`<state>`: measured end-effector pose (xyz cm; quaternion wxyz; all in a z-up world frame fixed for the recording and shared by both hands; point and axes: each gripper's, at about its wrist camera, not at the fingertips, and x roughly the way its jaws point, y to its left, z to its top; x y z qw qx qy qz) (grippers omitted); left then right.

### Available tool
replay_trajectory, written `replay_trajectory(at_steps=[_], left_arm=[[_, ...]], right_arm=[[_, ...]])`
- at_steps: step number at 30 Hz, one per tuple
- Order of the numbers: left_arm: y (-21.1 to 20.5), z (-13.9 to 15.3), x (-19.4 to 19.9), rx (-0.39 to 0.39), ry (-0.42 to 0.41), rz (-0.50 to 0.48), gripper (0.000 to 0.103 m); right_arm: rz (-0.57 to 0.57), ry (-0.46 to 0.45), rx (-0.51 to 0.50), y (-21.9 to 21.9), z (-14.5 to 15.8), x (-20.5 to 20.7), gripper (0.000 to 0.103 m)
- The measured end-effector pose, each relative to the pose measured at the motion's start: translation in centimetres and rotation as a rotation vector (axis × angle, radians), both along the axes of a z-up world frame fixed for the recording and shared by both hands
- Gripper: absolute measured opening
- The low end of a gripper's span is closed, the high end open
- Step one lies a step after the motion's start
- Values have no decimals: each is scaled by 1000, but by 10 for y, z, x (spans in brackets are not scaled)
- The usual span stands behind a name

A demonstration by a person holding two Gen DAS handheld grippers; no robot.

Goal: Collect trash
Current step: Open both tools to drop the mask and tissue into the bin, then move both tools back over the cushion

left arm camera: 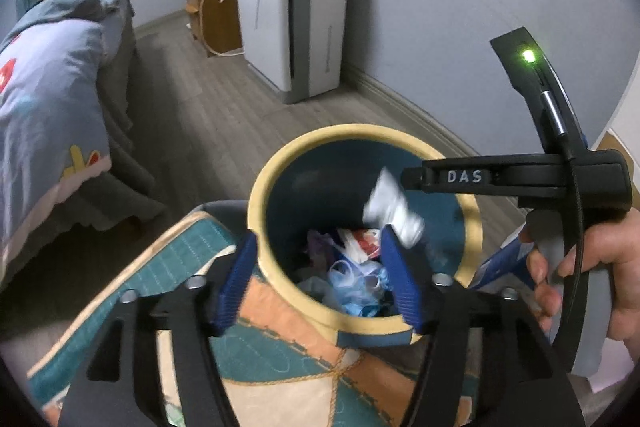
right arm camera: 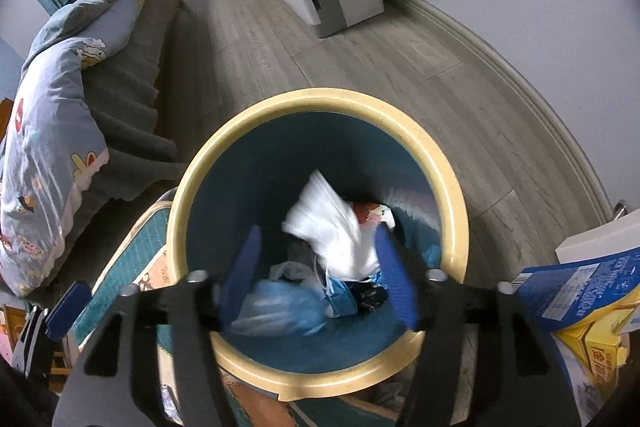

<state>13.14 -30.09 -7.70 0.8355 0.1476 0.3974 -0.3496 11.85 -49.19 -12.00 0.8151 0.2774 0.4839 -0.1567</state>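
Note:
A round bin with a cream rim [left arm camera: 280,163] and teal inside stands on the floor, holding several pieces of trash [left arm camera: 356,267]. My left gripper [left arm camera: 320,267] is open, its blue fingers [left arm camera: 236,279] on either side of the bin's near rim. My right gripper [right arm camera: 318,267] is open above the bin's mouth [right arm camera: 224,143]. A blurred white crumpled paper [right arm camera: 336,231] is in the air between its fingers, inside the bin; it also shows in the left wrist view [left arm camera: 394,213] under the right gripper's tip [left arm camera: 416,177].
A teal and orange patterned mat [left arm camera: 168,267] lies under the bin. A bed with a blue quilt [left arm camera: 48,99] is to the left. A white appliance [left arm camera: 292,15] stands at the wall. Blue and yellow cartons [right arm camera: 580,303] sit to the right.

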Motion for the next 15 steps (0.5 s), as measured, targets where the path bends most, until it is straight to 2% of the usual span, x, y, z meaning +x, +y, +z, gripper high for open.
replay_trajectory(at_steps=[4, 6, 9, 15], left_arm=[[14, 4, -3, 5, -18, 32, 86], [21, 5, -5, 17, -35, 49, 91], [36, 9, -5, 27, -32, 81, 92], [74, 26, -14, 27, -45, 138, 93]], right_arm=[[0, -8, 15, 1, 0, -1, 90], [3, -18, 25, 3, 1, -1, 97], [32, -17, 39, 8, 1, 1, 97], [107, -29, -9, 27, 19, -1, 97]])
